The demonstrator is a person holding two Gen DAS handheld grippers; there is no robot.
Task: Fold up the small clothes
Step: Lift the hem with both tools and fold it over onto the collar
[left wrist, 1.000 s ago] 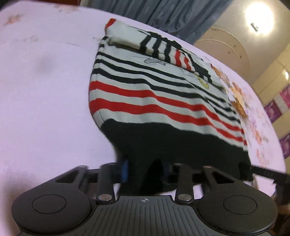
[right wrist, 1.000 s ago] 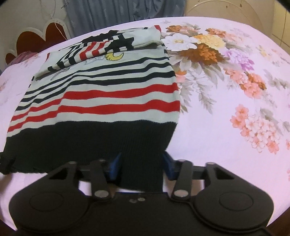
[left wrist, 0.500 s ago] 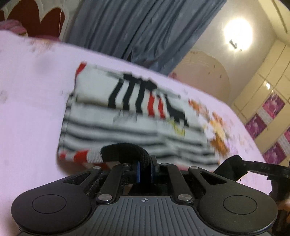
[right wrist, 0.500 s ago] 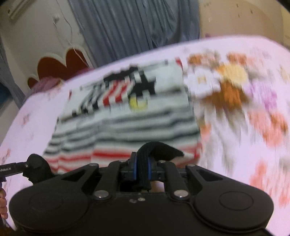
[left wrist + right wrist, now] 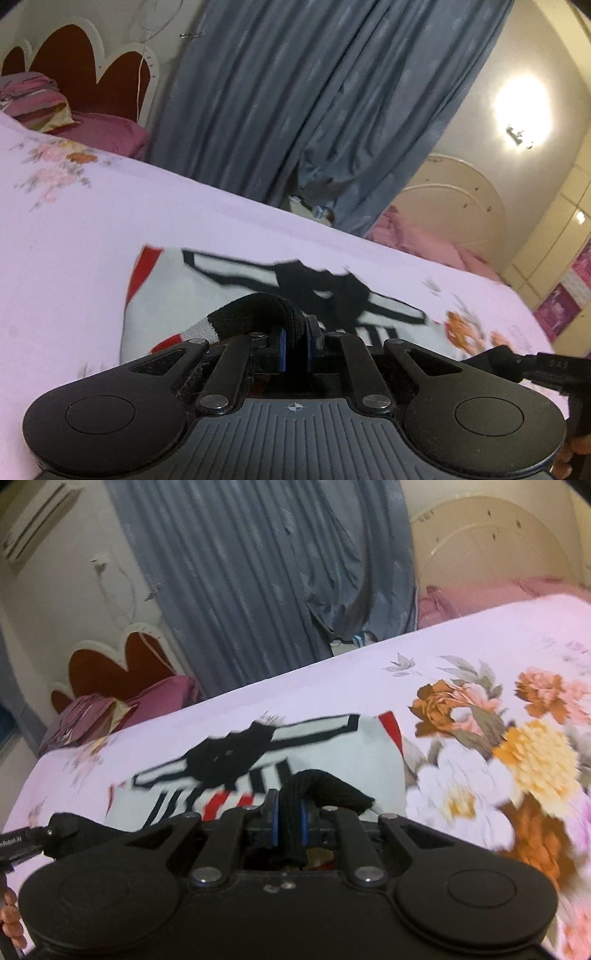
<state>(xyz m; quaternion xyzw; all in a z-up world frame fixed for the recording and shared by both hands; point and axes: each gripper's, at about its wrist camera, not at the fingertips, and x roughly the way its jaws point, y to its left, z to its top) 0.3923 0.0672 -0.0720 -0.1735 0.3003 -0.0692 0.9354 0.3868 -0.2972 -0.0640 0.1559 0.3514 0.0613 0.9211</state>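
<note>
Left wrist view
Folding stage: carrying the black hem (image 5: 266, 310) of the striped sweater (image 5: 166, 295) over the garment's own body; I am judging this fold as roughly half done, since the hem is raised and not yet laid down near the collar end.
Left claw: my left gripper (image 5: 295, 349) is pinching the black hem, blue pads pressed tight on the knit with a loop of it arching above them.
Sweater's place: it is lying flat on the pink bedsheet (image 5: 74, 240), its far end reaching toward the grey curtain (image 5: 314, 110).
Right claw seen from here: my right gripper (image 5: 495, 360) is showing at the sweater's right side, gripping dark fabric.
Around: a red headboard (image 5: 74, 74) and a pink pillow (image 5: 33, 103) are sitting well left of the sweater; nothing is lying between the hem and the collar end.

Right wrist view
Right claw: my right gripper (image 5: 288, 825) is also pinching the black hem (image 5: 325, 786), pads pressed together on it.
What is left: I am thinking the hem needs laying down square on the sleeves (image 5: 229, 757), then releasing and smoothing.
Left claw seen from here: my left gripper (image 5: 70, 830) is sitting at the sweater's left side, level with mine.
Around: a floral print (image 5: 498, 757) is lying just right of the sweater; the curtain (image 5: 258, 572) is hanging beyond it.
Risk: the two corners could be landing unevenly, I am guessing.
</note>
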